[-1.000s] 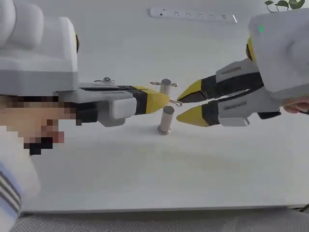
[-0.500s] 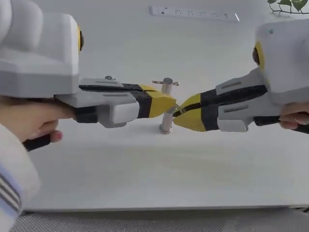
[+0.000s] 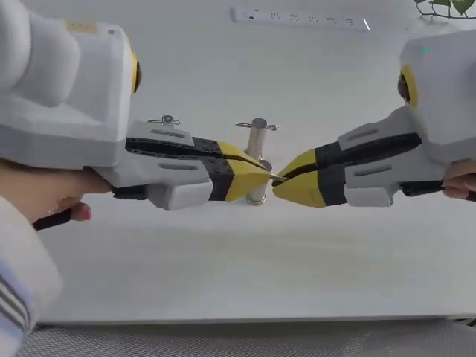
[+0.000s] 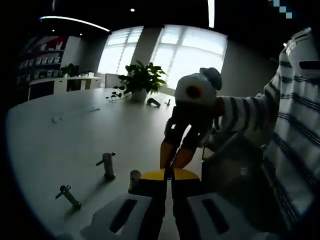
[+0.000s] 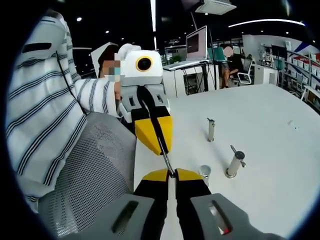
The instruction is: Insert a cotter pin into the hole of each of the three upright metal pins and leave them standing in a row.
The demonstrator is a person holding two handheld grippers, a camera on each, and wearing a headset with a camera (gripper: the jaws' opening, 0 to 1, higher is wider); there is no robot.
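Note:
My left gripper (image 3: pixel 262 174) and right gripper (image 3: pixel 277 183) meet tip to tip, both shut on one thin cotter pin (image 3: pixel 271 177) held between them. In the right gripper view the cotter pin (image 5: pixel 165 156) runs from the left gripper's tip to my right gripper (image 5: pixel 173 174). Just behind the tips stands a bare metal pin (image 3: pixel 257 195), partly hidden. A second metal pin (image 3: pixel 257 137) farther back carries a cotter pin through its top. A third metal pin (image 3: pixel 165 120) at the back left also carries one. The bare pin (image 4: pixel 134 179) stands close beside my left gripper (image 4: pixel 168 173).
A white power strip (image 3: pixel 301 18) lies along the table's far edge, with plant leaves (image 3: pixel 446 6) at the far right corner. The white table (image 3: pixel 238 260) is bare toward me. A grey mesh chair (image 5: pixel 95 175) and a person's striped sleeve (image 5: pixel 45 95) sit behind the left gripper.
The right gripper was open and apart from the cotter pin; it has moved in and shut on the pin's free end. Both grippers now sit slightly lower, before the bare pin.

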